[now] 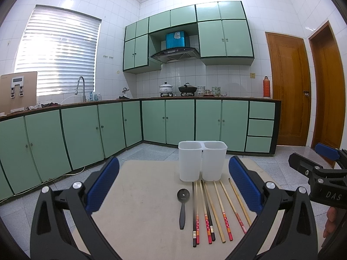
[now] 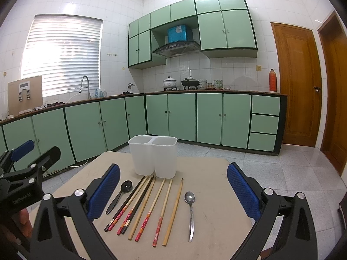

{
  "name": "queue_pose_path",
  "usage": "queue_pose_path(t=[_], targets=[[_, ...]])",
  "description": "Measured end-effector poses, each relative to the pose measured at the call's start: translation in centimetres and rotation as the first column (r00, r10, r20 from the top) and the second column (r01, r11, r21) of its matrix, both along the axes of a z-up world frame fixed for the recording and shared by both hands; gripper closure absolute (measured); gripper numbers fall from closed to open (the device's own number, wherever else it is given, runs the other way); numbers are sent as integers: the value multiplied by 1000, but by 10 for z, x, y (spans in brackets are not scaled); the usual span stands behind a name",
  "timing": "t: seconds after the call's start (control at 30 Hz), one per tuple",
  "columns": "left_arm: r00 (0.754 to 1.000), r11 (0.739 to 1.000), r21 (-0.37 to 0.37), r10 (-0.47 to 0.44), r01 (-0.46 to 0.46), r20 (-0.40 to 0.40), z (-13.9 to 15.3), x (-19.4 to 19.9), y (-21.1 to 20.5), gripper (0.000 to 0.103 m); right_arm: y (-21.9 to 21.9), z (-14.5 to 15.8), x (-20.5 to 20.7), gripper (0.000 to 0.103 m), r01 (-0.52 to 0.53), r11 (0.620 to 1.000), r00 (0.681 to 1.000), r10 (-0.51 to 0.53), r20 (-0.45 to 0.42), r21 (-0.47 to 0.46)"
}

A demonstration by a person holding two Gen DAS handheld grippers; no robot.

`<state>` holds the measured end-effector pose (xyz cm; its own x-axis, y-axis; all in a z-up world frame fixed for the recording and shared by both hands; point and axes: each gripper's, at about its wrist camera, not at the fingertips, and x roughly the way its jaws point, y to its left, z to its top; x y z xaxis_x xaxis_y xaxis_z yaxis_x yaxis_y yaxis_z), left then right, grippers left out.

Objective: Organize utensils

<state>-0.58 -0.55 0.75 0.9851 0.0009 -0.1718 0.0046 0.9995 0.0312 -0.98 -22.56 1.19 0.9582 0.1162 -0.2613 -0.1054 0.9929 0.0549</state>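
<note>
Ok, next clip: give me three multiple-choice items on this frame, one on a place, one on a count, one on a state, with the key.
1. Where does the metal spoon lie?
A. Right of the chopsticks
B. Inside the white holder
C. Left of the black spoon

2. How many compartments does the white holder have?
A. One
B. Two
C. Four

3. What state is the right gripper in?
A. Shut on a chopstick
B. Shut on the metal spoon
C. Open, holding nothing

Key: 1 A, it lies on the table at the right end of the row. 2 B, two openings show side by side at the rim. 3 C, its blue pads stand wide apart above the utensils; the left gripper likewise.
</note>
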Motion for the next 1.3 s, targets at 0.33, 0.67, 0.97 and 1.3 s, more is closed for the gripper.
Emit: queue_pose_path(t=[0.33,0.67,0.97,1.3], targets=[[1000,1000,-2,3,-3,-17,-2,8,4,5,-10,5,2,6,8,1000,1000,-9,-21,-5],[996,1000,-1,10,-10,-91,-16,44,10,5,-12,-9,35,6,42,999,994,-44,-100,-19],[981,999,40,9,-1,-196,-34,91,7,5,-12,-25,83,6,27,999,977,-36,-209,-47],[919,999,37,20,-6,-394,-63,162,14,5,-12,-64,150,16,-14,997,912,-20,-411,-80]])
